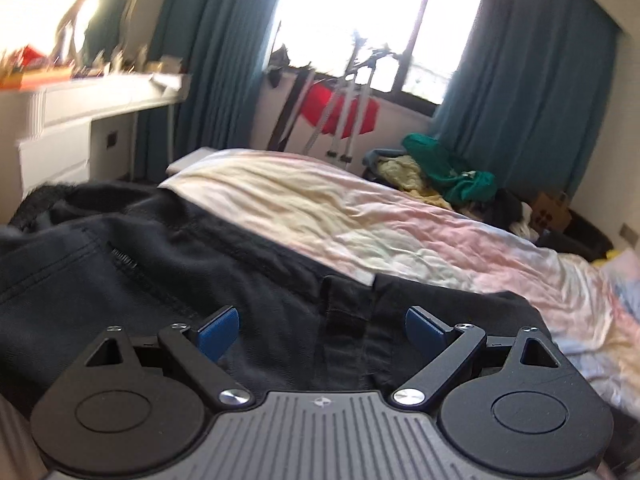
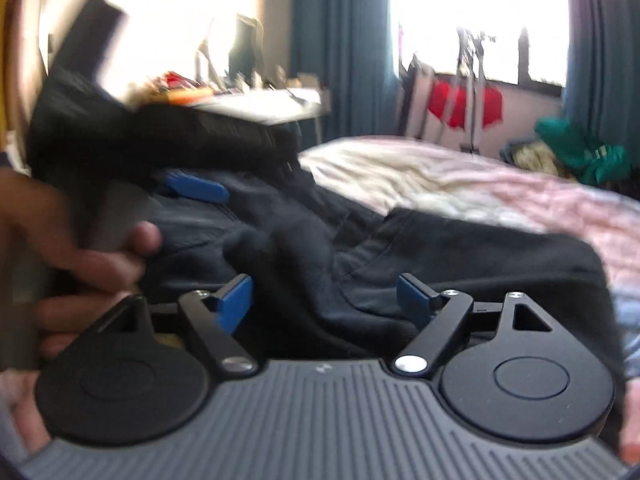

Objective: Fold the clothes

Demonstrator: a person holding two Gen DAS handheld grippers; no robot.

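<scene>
A black garment (image 1: 168,248) with a zipper and seams lies rumpled on the near part of the bed; it also shows in the right wrist view (image 2: 312,248). My left gripper (image 1: 322,330) is open just above the black cloth, its blue pads (image 1: 219,334) apart with nothing between them. My right gripper (image 2: 324,302) is open over a raised fold of the same garment. The left gripper's blue fingertips (image 2: 196,188) and the hand that holds it (image 2: 80,264) show at the left of the right wrist view, blurred.
The bed (image 1: 360,220) has a wrinkled pink and cream sheet stretching away. A pile of green and yellow clothes (image 1: 444,172) lies at its far right. A white desk (image 1: 92,104) with clutter stands at the left. Teal curtains, a bright window and a red chair (image 1: 340,108) are behind.
</scene>
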